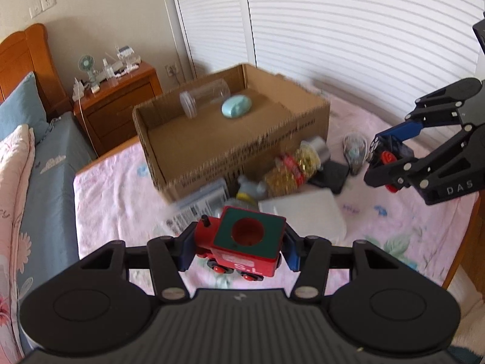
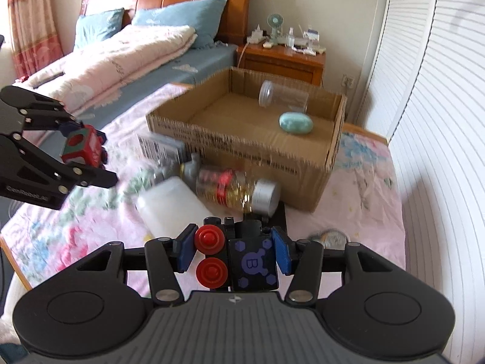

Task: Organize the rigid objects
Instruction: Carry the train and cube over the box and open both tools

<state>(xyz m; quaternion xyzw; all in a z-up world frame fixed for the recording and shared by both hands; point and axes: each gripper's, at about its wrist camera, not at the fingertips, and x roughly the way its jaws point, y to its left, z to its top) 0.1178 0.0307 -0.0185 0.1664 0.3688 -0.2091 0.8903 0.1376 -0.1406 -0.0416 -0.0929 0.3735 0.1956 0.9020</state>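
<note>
My left gripper (image 1: 238,242) is shut on a red toy train engine (image 1: 242,248) with a green top and holds it above the pink bedspread; it also shows in the right wrist view (image 2: 83,148). My right gripper (image 2: 232,253) is shut on a black toy train car (image 2: 239,257) with red wheels, seen from the left wrist view too (image 1: 388,157). An open cardboard box (image 1: 242,151) sits ahead; a clear jar (image 1: 206,97) and a pale teal oval object (image 1: 236,106) lie inside it.
Beside the box lie a jar of gold pieces (image 2: 236,189) with a silver lid, a white box (image 2: 169,206), a printed packet (image 2: 159,148), a grey bottle (image 2: 192,166), a black pad (image 1: 332,176) and a small clear item (image 1: 354,151). A nightstand (image 2: 282,59) and louvred doors (image 2: 439,121) stand behind.
</note>
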